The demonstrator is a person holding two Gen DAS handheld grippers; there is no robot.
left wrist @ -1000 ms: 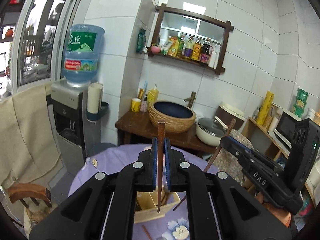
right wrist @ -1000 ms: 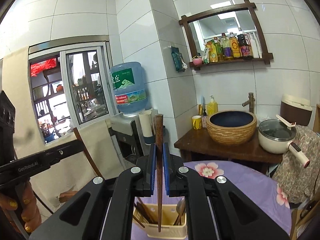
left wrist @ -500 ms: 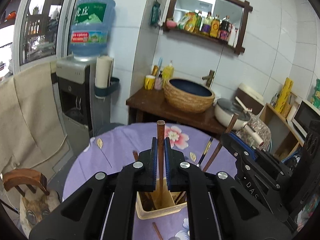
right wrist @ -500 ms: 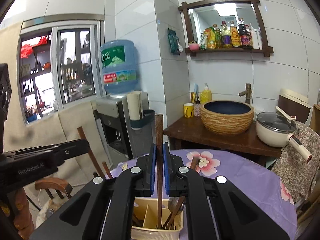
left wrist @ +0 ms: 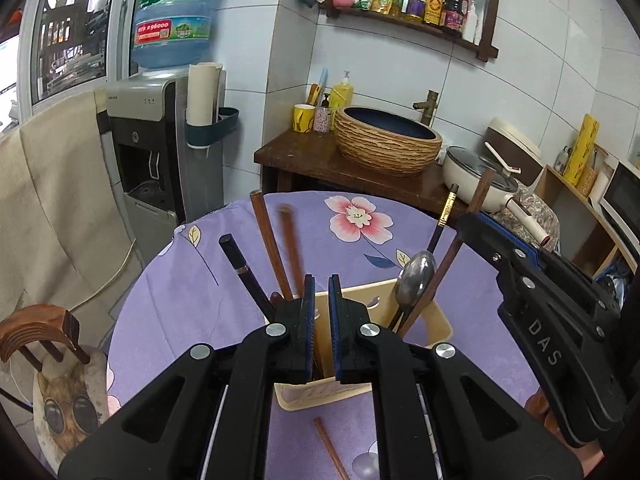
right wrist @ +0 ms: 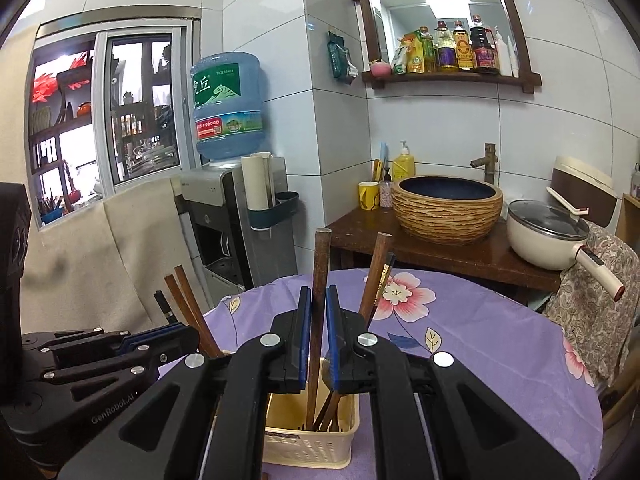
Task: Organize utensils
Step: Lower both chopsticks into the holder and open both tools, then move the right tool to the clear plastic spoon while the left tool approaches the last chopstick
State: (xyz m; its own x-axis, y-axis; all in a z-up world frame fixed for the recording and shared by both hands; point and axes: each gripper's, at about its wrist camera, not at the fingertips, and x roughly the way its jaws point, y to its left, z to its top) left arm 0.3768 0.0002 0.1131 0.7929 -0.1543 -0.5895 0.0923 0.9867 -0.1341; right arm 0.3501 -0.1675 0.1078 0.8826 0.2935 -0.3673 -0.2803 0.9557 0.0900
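1. The utensil holder [left wrist: 434, 322] stands on the round table [left wrist: 208, 288], directly in front of the left gripper [left wrist: 319, 292] and below it.
2. In its left part lean several chopsticks [left wrist: 264, 232]; in its right part — a spoon [left wrist: 414, 276] and more chopsticks.
3. One loose chopstick [left wrist: 328, 448] lies on the table, nearer than the holder.
4. The right gripper [right wrist: 316, 304] hangs above the holder's right part — a chopstick [right wrist: 320, 276] stands upright between its fingers, lower end inside the holder.
5. Behind the table stands a side table [right wrist: 440, 256] bearing a basin [right wrist: 446, 210]; a water dispenser [right wrist: 236, 216] stands to its left.
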